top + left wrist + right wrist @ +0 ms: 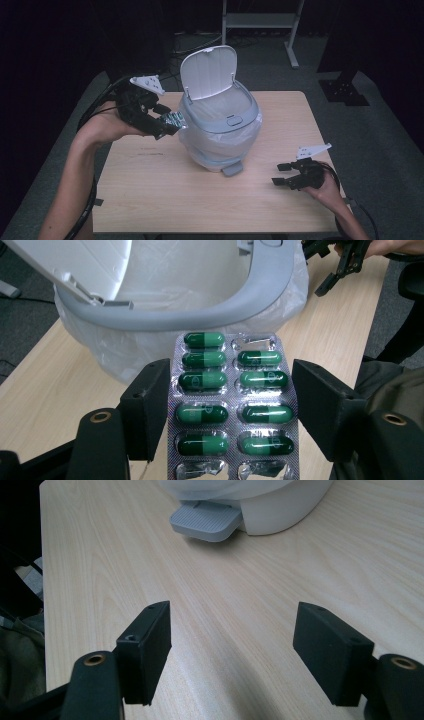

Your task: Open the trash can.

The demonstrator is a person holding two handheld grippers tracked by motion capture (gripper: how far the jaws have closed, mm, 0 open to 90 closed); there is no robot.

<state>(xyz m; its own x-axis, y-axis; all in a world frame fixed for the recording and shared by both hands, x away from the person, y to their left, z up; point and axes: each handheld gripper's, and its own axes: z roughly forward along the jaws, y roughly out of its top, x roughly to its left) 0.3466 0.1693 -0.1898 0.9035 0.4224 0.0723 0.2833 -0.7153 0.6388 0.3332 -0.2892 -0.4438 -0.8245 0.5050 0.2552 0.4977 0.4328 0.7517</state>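
A: What has the left tool (pixel 167 124) got?
B: It's clamped on a blister pack (pixel 233 405) of green capsules, just beside the open bin (pixel 220 125).
A: And the right tool (pixel 286 174)?
B: Jaws apart, nothing between them, low over the table (pixel 165 195).

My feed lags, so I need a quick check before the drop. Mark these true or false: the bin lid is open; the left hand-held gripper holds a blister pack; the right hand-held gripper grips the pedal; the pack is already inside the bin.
1. The pedal bin lid is open: true.
2. The left hand-held gripper holds a blister pack of green capsules: true.
3. The right hand-held gripper grips the pedal: false; its jaws are open and empty above the table.
4. The pack is inside the bin: false; it is outside, near the rim.
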